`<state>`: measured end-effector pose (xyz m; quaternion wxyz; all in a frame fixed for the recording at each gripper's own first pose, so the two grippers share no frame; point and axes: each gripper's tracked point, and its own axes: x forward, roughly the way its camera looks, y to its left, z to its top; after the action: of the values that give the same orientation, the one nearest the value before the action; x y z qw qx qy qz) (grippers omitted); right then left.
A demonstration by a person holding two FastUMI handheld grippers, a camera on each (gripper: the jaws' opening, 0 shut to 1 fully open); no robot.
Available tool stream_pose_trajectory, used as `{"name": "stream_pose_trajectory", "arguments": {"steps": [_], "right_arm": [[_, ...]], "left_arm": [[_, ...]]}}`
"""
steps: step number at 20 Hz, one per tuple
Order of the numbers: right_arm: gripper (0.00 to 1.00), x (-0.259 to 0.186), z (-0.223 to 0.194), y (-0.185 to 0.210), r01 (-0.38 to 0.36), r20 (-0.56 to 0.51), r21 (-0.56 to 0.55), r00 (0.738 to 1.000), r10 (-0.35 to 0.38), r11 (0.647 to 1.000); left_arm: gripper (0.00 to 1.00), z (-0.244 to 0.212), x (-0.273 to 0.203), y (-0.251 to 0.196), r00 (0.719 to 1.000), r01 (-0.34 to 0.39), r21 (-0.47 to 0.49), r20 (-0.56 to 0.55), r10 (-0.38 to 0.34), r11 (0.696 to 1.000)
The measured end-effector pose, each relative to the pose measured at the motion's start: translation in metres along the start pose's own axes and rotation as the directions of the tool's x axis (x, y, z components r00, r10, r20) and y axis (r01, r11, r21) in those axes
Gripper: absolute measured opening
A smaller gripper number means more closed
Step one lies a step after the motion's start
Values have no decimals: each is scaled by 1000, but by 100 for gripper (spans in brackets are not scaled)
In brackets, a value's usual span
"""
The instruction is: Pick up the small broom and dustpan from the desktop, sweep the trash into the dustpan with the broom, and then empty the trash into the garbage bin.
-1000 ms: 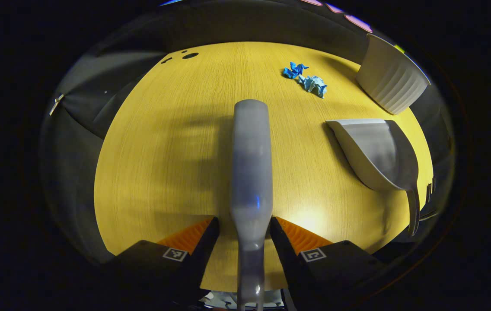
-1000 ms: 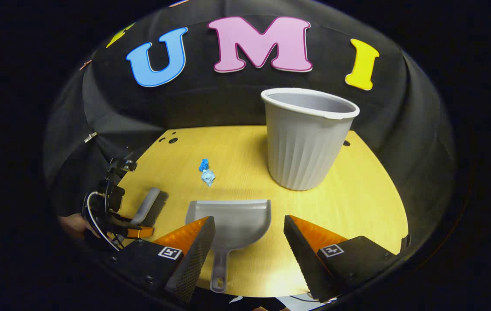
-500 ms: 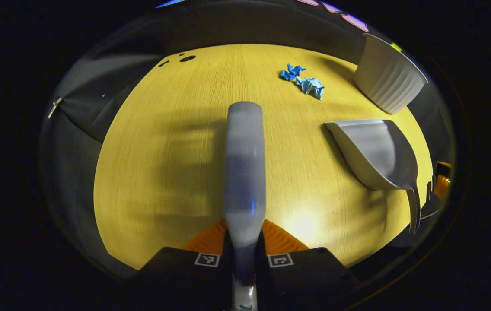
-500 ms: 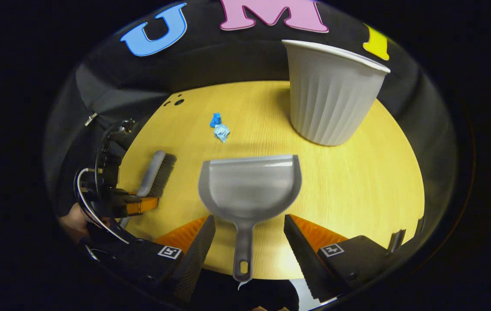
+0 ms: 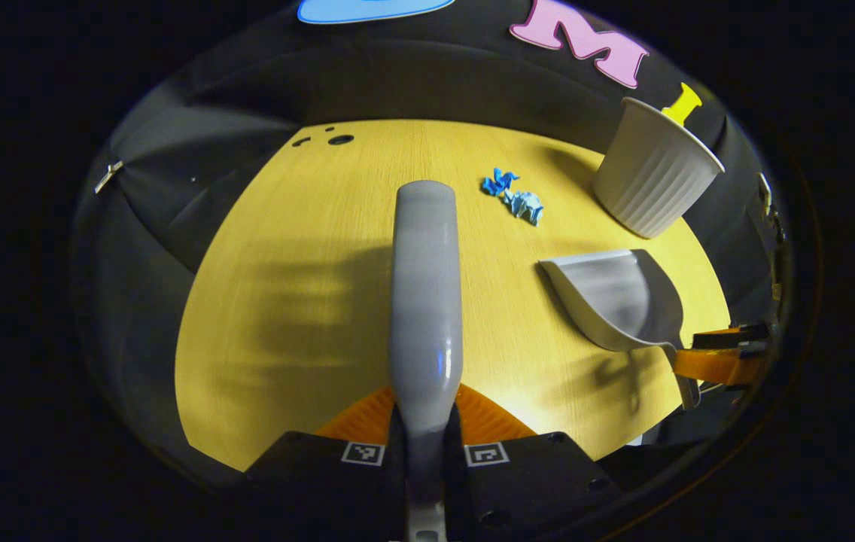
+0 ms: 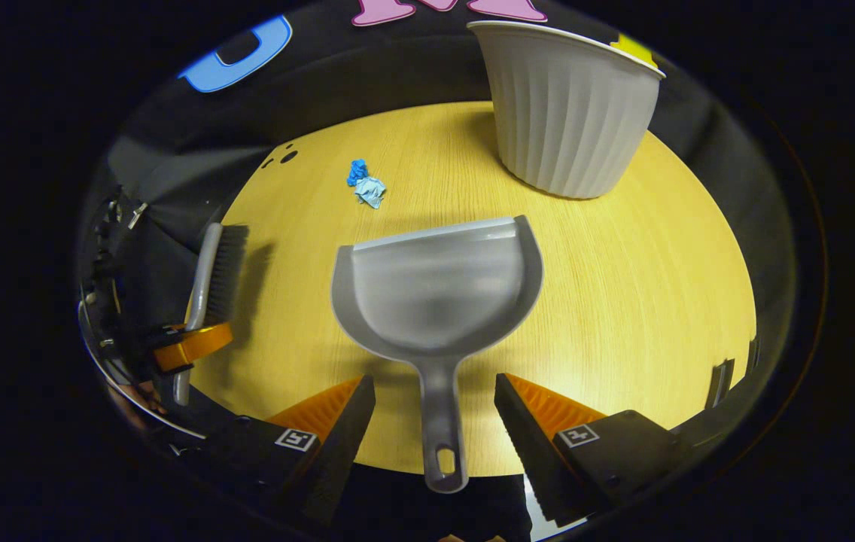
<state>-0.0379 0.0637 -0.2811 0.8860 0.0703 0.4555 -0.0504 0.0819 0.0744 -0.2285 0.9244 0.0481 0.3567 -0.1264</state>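
Right gripper (image 6: 435, 410) fingers spread either side of the dustpan (image 6: 436, 297) handle (not touching); bin (image 6: 567, 120) beyond.

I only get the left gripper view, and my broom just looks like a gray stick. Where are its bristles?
Observer: The right gripper view shows the broom from the side. Its dark bristles face toward the dustpan.
Operator: Has the other hand-held gripper grabbed the dustpan?
Observer: Not yet. The right hand-held gripper is open, with one finger on each side of the dustpan's handle and neither touching it.
Operator: Does that handle have a hole in it?
Observer: Yes, there is a slot near its end.
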Motion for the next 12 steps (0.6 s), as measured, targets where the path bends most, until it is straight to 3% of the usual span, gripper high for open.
{"name": "stream_pose_trajectory", "arguments": {"steps": [5,8,12], "right_arm": [[99,32,-10,-4,41,-69,-35,997,-43,999],[99,45,-11,-5,52,-101,-56,993,-58,997],[99,53,-19,-9,54,-154,-104,986,-70,993]], "left_arm": [[24,17,-14,14,999,-39,-17,28,40,999],[27,29,-9,21,997,-76,-19,26,77,997],[24,54,5,23,994,-105,-12,26,105,994]]}}
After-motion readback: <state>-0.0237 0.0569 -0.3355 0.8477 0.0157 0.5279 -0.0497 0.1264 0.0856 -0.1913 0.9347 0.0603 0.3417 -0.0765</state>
